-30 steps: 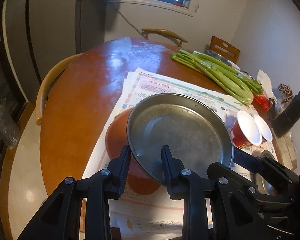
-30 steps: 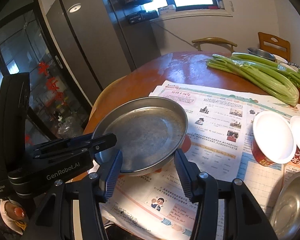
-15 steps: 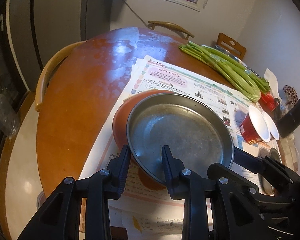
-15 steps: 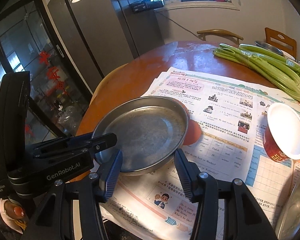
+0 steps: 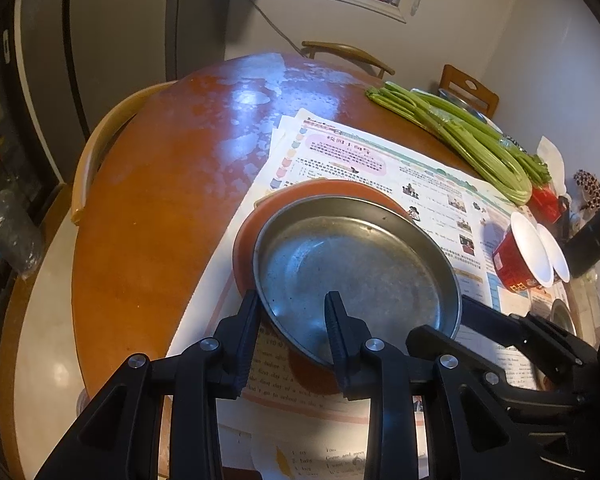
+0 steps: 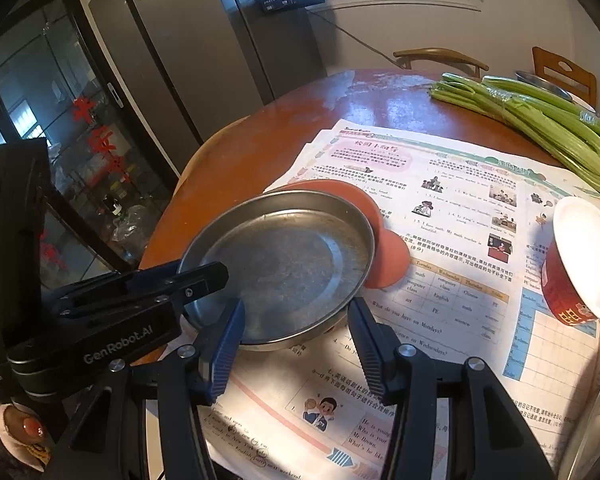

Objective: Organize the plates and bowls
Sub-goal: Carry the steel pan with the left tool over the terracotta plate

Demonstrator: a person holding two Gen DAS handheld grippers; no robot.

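Observation:
A round steel plate (image 5: 360, 264) (image 6: 292, 248) sits low over an orange plate (image 5: 252, 232) (image 6: 388, 264) on the newspaper, whether it rests on it I cannot tell. My left gripper (image 5: 292, 312) straddles its near-left rim, one finger outside and one inside. Its jaws are starting to open, with the rim still pinched between them. My right gripper (image 6: 296, 320) is shut on the near-right rim the same way. Each gripper's black body also shows at the plate's edge in the other wrist view.
Newspaper sheets (image 6: 460, 240) cover the near part of the round wooden table (image 5: 160, 200). Two red paper bowls (image 5: 516, 264) (image 6: 572, 280) lie on their sides at the right. Celery (image 5: 460, 136) lies at the back right. A steel bowl (image 6: 596, 420) is at the near right. A chair (image 5: 100, 152) stands at the left.
Both grippers have sunk with the steel plate. It now lies low over the orange plate, whose far edge shows beyond the steel rim.

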